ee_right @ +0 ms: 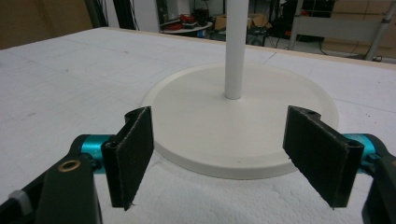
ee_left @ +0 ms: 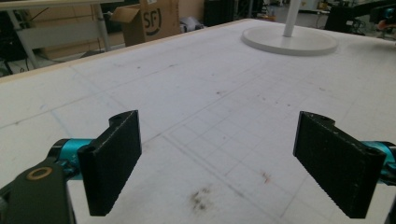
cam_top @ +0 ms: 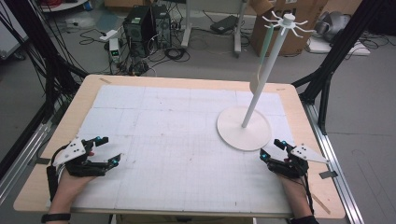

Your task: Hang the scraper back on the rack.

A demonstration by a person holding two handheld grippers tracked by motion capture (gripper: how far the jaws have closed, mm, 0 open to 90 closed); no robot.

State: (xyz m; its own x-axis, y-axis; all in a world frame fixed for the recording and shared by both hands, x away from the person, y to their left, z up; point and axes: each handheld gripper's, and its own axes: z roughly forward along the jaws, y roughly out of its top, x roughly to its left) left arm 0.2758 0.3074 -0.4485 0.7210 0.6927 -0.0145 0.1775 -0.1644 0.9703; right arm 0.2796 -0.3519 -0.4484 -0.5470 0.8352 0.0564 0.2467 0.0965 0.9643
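A white stand with a round base (cam_top: 243, 128) and a tall pole (cam_top: 266, 70) rises at the right of the white mat; hooks (cam_top: 288, 21) spread from its top, and a pale spoon-like utensil (cam_top: 259, 70) hangs from one. My left gripper (cam_top: 108, 150) rests open at the mat's front left, with nothing between its jaws (ee_left: 219, 163). At the front right, my right gripper (cam_top: 272, 149) is open just short of the base (ee_right: 243, 121), its jaws apart with nothing between them; the pole (ee_right: 235, 46) stands straight ahead.
The white gridded mat (cam_top: 182, 140) covers a wooden table (cam_top: 88, 84). Behind the table on the floor are computer towers (cam_top: 144, 23), cables and a cardboard box (cam_top: 289, 23). Black frame struts (cam_top: 336, 51) stand at both sides.
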